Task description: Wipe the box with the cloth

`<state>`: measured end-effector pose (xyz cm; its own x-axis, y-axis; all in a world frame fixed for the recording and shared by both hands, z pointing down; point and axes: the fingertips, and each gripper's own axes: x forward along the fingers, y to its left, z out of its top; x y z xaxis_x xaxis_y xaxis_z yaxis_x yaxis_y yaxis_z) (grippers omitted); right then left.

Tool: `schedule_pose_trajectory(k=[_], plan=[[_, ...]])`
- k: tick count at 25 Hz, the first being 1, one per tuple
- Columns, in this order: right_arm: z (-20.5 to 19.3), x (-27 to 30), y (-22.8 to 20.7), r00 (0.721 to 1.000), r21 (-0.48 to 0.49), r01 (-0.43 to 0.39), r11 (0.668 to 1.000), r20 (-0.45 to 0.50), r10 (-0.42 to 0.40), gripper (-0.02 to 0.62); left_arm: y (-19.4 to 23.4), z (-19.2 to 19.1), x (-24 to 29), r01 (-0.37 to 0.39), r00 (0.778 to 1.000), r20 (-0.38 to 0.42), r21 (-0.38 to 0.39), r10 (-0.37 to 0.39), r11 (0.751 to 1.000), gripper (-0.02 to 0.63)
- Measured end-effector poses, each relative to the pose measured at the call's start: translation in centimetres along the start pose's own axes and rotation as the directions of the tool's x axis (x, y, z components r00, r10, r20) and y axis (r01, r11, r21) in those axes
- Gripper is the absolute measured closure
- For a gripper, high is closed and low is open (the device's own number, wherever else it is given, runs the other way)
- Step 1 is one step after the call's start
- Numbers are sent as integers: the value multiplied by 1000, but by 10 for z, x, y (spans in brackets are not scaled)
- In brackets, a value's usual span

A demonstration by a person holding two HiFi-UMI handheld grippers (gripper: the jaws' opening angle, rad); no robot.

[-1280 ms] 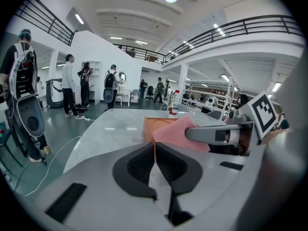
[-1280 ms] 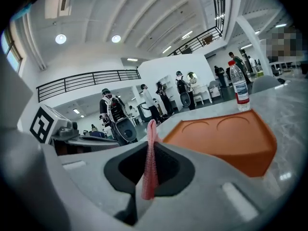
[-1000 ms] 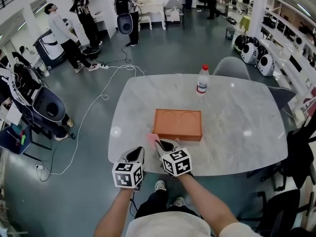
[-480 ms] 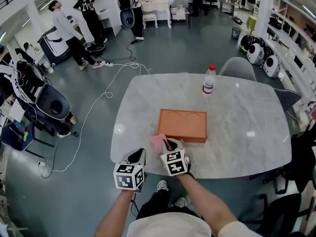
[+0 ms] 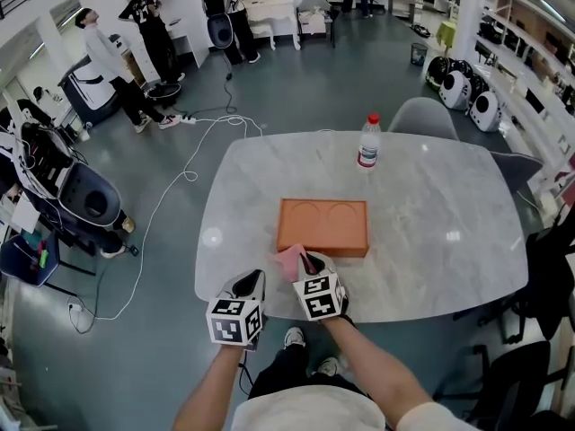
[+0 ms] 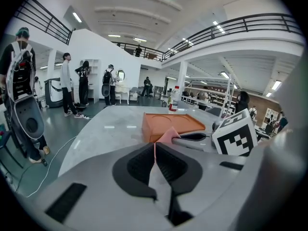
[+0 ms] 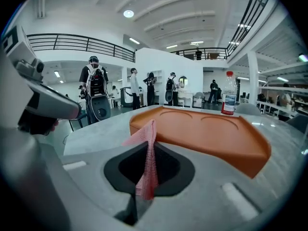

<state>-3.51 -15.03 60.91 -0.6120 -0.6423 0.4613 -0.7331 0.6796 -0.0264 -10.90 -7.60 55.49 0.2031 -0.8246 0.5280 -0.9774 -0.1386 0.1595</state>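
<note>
Flat orange box (image 5: 322, 225) — pink cloth (image 5: 289, 260) bunched just beside its near-left corner.

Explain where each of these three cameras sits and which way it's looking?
Head view: on the person's head, facing steeply down at the table and orange box; both forearms, the left gripper and the right gripper show.
Left gripper view: rides the left gripper, looking along its shut jaws toward the box; the right gripper shows at right.
Right gripper view: rides the right gripper, looking along jaws shut on the pink cloth, box just beyond.
Shared: both gripper views show the box and the bottle.
</note>
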Motion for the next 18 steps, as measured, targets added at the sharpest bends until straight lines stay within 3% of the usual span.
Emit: schedule_pose_trajectory(k=[18], plan=[[-12, -32, -44, 996, 46, 88, 995, -11, -88, 577, -30, -3, 9, 57, 998, -5, 22, -57, 998, 591]])
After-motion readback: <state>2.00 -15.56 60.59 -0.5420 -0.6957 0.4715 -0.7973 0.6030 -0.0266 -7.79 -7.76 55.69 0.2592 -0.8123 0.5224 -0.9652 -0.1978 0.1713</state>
